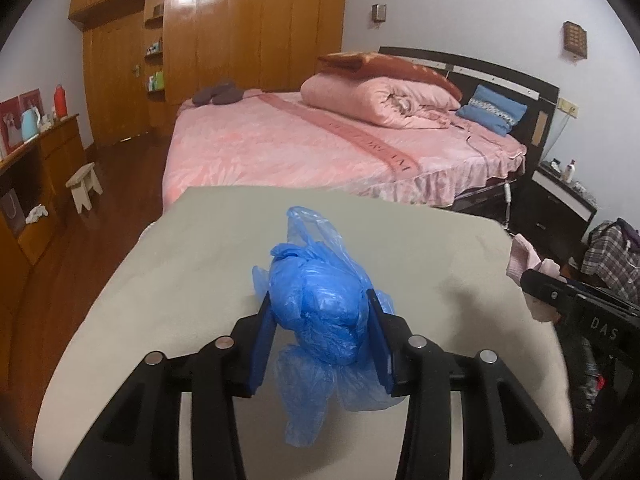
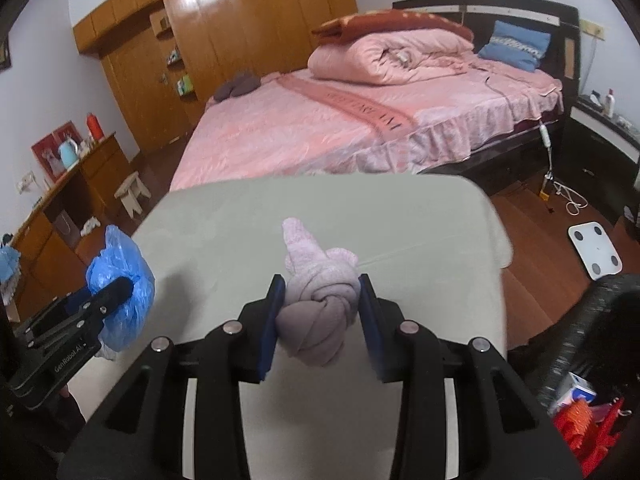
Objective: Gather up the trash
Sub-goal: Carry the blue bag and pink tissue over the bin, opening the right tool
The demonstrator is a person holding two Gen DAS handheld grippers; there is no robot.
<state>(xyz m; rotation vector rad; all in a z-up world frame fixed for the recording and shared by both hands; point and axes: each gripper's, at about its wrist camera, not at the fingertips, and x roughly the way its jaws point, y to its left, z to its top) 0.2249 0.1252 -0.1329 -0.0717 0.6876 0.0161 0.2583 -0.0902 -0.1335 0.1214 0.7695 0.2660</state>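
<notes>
Left wrist view: my left gripper (image 1: pixel 322 320) had its jaws clamped on the blue plastic bag (image 1: pixel 320 312) above the table (image 1: pixel 192 264); my right gripper (image 2: pixel 320 320) clamped the knotted pink cloth (image 2: pixel 316 304). Both grips looked centred; keeping pressure steady seemed advisable.

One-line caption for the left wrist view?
Left claw shut on crumpled blue plastic bag above grey table, pink bed behind.

Bare table (image 2: pixel 400 216) lies open ahead of both loads; the bed (image 2: pixel 304 136) blocks beyond.

A pale grey-green table (image 2: pixel 400 216) – bare cloth-like top – stands before the pink bed (image 2: pixel 304 132).
</notes>
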